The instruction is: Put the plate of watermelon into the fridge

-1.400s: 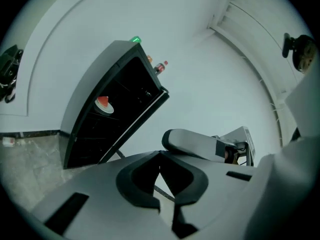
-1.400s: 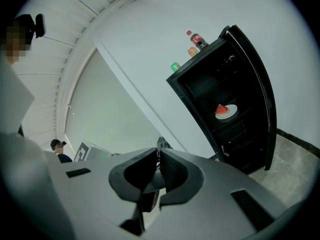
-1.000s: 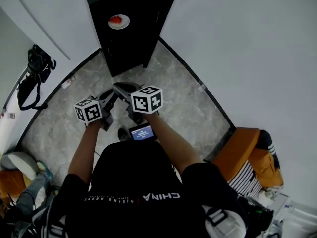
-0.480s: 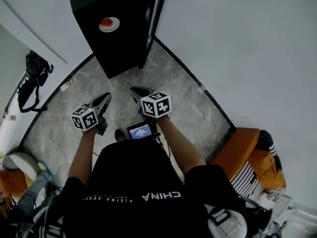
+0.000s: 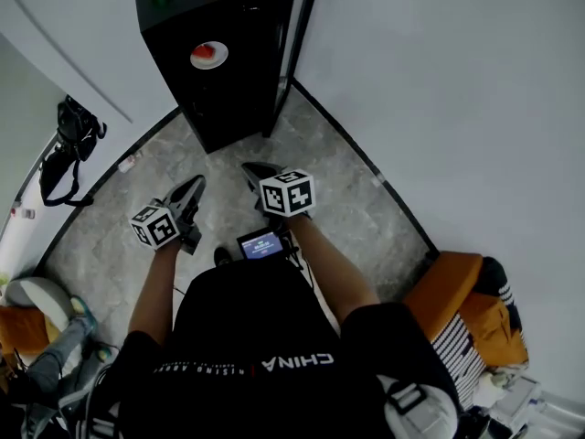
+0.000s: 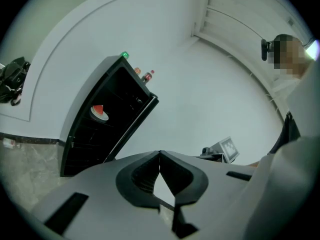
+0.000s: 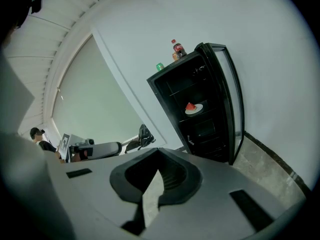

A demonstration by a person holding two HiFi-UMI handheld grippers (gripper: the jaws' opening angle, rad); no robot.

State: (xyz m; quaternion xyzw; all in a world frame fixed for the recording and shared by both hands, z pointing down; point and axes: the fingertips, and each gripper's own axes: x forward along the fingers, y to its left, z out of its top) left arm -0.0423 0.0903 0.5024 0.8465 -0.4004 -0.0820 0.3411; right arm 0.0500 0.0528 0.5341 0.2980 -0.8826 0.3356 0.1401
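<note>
The white round plate of red watermelon point(image 5: 209, 55) sits inside the open black fridge point(image 5: 233, 108), at 12 o'clock, well apart from the left tool point(image 5: 190, 193) and right tool point(image 5: 255, 172), both closed and empty.

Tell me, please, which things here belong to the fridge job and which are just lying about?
Job: plate of watermelon, on a shelf; fridge, door open; left gripper and right gripper, both shut, empty.
Lying about: black bag; bottle and green can atop the fridge; orange cushion.
</note>
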